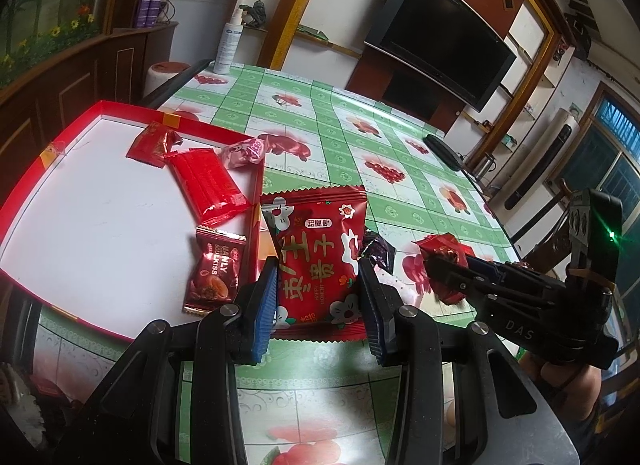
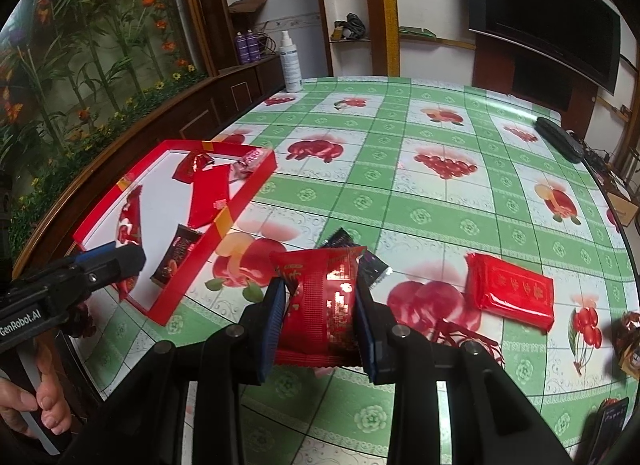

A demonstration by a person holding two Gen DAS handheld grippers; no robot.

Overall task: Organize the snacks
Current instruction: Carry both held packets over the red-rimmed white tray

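In the left wrist view, the left gripper has its jaws clamped on a red foil snack packet with flower prints, held upright just right of the shallow red cardboard tray, which holds several red sweets.

In the right wrist view, the right gripper has its jaws clamped on a ribbed red wrapper, seemingly above the tabletop; the tray lies to its left.

tray mid-left of right-wrist view, on table | four snacks in tray | dark packet centre, behind held packet | flat pack right | spray bottle top, far edge
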